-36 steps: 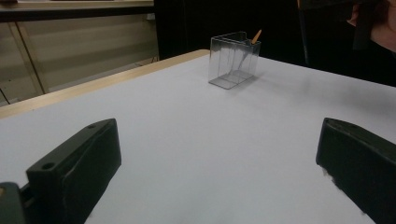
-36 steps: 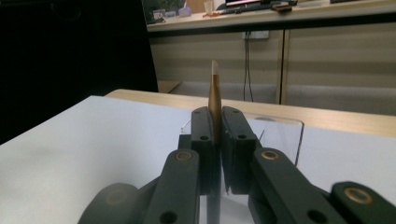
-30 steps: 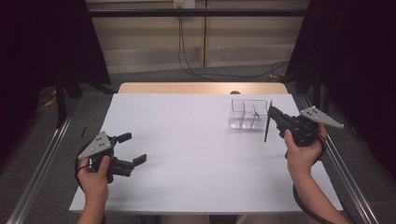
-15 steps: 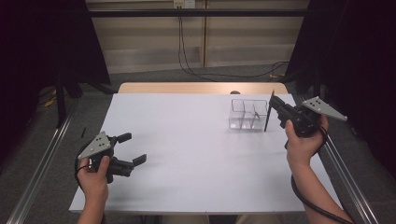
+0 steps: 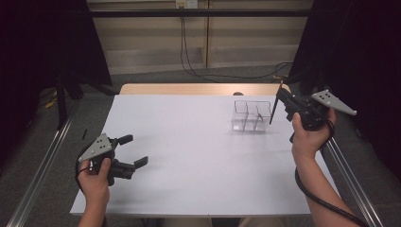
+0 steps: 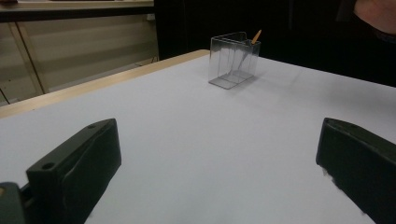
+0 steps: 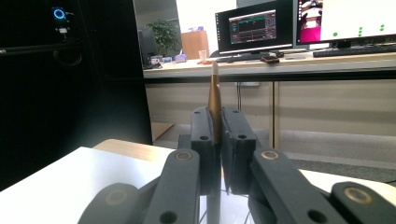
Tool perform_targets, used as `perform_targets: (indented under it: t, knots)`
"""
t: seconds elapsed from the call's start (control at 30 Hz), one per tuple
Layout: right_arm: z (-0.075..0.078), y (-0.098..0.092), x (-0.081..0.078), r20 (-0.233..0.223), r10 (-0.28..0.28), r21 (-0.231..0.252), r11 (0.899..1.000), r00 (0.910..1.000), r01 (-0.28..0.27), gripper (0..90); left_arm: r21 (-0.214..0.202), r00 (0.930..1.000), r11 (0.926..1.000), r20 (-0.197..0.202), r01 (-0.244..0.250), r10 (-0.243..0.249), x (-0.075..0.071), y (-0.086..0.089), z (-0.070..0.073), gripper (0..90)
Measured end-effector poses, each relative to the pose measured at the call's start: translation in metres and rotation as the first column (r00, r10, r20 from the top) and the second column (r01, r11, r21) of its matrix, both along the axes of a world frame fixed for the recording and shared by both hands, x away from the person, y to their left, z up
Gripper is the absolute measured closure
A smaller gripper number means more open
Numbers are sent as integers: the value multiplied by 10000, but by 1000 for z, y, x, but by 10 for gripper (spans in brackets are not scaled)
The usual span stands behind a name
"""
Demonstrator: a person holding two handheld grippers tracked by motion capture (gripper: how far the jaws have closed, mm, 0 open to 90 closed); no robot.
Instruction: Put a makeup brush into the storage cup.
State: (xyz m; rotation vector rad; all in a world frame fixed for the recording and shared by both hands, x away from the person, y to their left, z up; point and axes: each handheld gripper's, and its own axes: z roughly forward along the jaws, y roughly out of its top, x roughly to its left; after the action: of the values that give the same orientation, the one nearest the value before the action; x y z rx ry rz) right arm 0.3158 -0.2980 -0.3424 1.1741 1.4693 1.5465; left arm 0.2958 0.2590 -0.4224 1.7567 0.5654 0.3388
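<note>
A clear plastic box (image 5: 249, 116) with several compartments stands on the white table (image 5: 198, 156) at the far right; it also appears in the left gripper view as the clear box (image 6: 232, 63). My right gripper (image 5: 283, 98) hangs just right of it, shut on a thin dark stick (image 5: 274, 109) with a gold-brown upper end (image 7: 215, 88). The stick's lower end hangs by the box's right compartment; I cannot tell whether it is inside. The right gripper's jaws (image 7: 218, 122) clamp the stick upright. My left gripper (image 5: 134, 150) rests near the table's front left, open around nothing (image 6: 217, 140).
A wooden strip (image 5: 198, 89) runs along the table's far edge, and metal rails (image 5: 40, 161) flank both sides. Cables (image 5: 189, 56) lie on the floor beyond. Desks with monitors (image 7: 252, 28) stand far off in the right gripper view.
The right hand has lifted a little and drifted farther back along the box's right side, taking the stick with it. The left hand has stayed put.
</note>
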Motion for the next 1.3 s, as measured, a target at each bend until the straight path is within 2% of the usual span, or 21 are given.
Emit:
perform_targets:
  t: [0.5, 0.67, 1.3]
  knots:
    - [4, -2, 15, 128, -83, 197, 9998, 9999, 80, 847, 11, 10000, 10000, 56, 49, -49, 1, -1, -1, 0]
    - [5, -2, 19, 159, -147, 55, 9999, 9998, 146, 847, -19, 10000, 10000, 31, 69, -69, 2, -2, -2, 0]
    - [6, -5, 41, 196, -414, 179, 9990, 9989, 411, 847, -63, 10000, 10000, 13, 14, -14, 2, 1, -3, 0]
